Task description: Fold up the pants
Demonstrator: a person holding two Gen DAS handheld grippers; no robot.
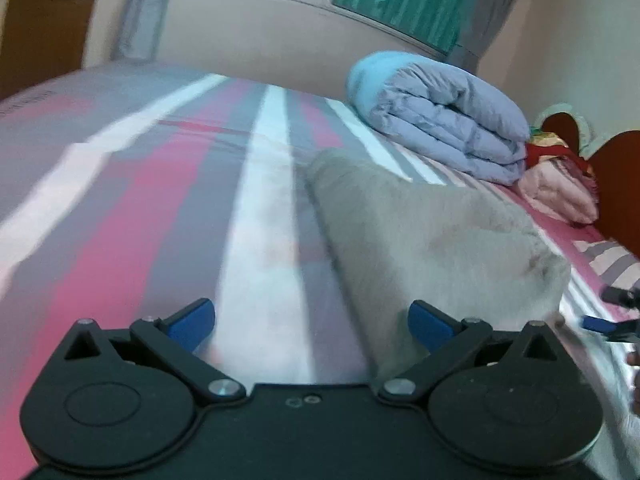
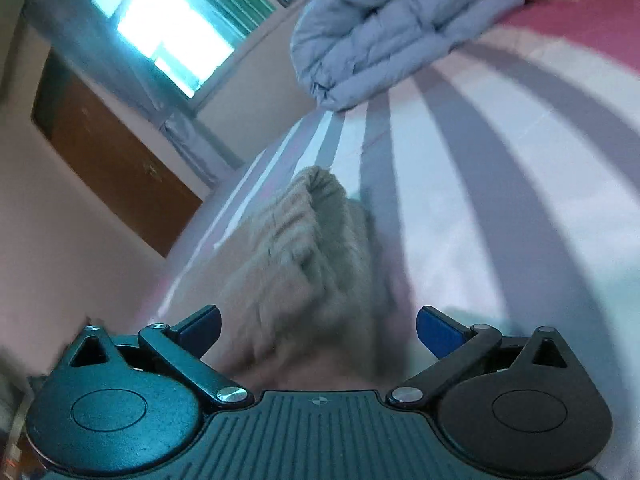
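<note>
On the striped bed sheet (image 1: 120, 208), the grey-beige pants (image 1: 432, 236) are laid folded, at 1 o'clock from the left gripper (image 1: 311, 330). Both the left and right gripper (image 2: 318, 334) are spread wide, nothing clamped. A folded blue quilt (image 1: 444, 120) is seen at 2 o'clock.

Two low, close views across bed (image 1: 120, 184)

Bed (image 1: 120, 200) lies bare left of pants (image 1: 420, 232), wide room there for a gripper. Far right, quilt (image 1: 440, 120) & pink cloth (image 1: 560, 192) block way toward headboard (image 1: 616, 168)
</note>
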